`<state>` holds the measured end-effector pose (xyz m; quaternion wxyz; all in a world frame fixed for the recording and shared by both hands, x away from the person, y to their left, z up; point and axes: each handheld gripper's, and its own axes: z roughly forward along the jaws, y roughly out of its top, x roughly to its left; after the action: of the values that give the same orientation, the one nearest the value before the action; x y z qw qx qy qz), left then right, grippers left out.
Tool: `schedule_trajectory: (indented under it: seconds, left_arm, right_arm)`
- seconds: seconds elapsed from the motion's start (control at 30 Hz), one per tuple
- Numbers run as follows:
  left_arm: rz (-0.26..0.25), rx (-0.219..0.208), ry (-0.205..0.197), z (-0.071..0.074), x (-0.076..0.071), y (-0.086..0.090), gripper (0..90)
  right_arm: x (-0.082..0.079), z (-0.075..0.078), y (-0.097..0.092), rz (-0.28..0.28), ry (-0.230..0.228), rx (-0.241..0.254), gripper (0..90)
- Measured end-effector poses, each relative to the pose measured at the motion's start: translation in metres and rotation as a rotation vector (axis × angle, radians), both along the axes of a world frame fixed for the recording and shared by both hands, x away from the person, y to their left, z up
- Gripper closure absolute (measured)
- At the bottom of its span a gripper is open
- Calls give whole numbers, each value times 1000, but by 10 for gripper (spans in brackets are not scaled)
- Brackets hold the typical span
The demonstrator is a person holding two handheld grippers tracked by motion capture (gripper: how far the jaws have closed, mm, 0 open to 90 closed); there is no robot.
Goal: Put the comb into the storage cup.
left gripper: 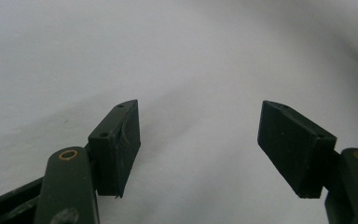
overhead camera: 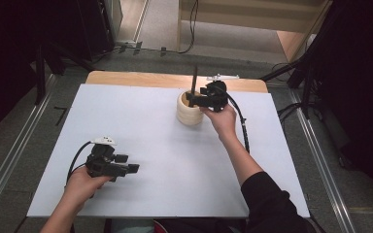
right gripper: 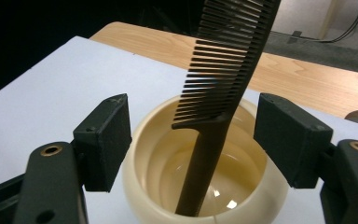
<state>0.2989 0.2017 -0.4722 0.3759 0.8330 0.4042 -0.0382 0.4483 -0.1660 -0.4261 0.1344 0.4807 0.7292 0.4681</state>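
Standing handle-down in the cream ribbed plastic cup [right gripper: 205, 186], the black plastic comb [right gripper: 223, 70] leans free between the right gripper [right gripper: 193, 135]'s open fingers; a clumsy withdrawal could tip both. Left gripper [left gripper: 198, 149] fingers open, empty

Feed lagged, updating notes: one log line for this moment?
right tool: open, astride comb | comb: handle down in cream cup, leaning | left tool: open, empty, over white sheet
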Motion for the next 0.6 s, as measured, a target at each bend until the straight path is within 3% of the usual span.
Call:
schedule_trajectory:
  seconds: [0.2,0.6]
  left_arm:
    - [-1,0,0,0,0,0,302]
    - [-2,3,2,0,1,0,302]
  right_arm:
    - [-6,6,-1,29,16,7,245]
    - [-24,11,-6,38,-2,18,245]
